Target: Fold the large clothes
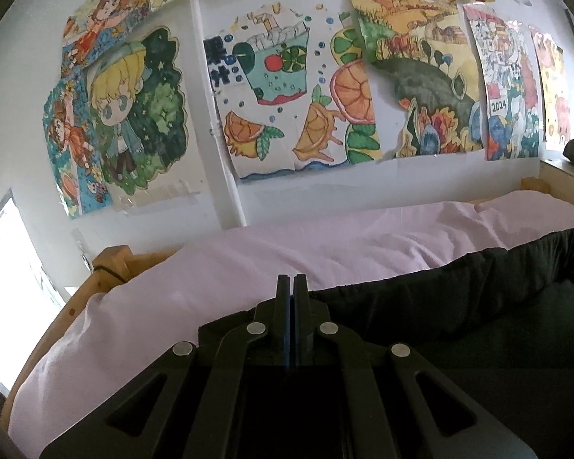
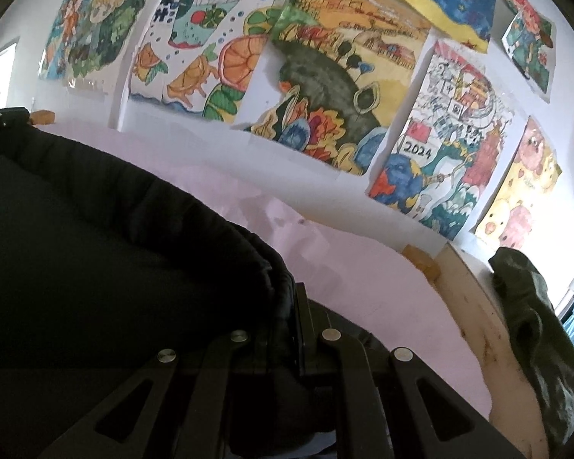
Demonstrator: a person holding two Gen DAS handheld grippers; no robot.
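Black garment (image 1: pixel 459 306) is lying across the pink sheet (image 1: pixel 248 267) of the bed, toward its near edge. One wall drawing (image 2: pixel 436 145) is showing "2024". The left gripper (image 1: pixel 291 287) is closed with its jaws pressed together, the garment's edge just beside it. The right gripper (image 2: pixel 292 306) is pinching the garment's gathered hem.

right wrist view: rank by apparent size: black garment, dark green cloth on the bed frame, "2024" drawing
1. Black padded garment, largest, though nearest the camera.
2. and 3. Dark green crumpled cloth and "2024" paper drawing look alike in area; not ranked.
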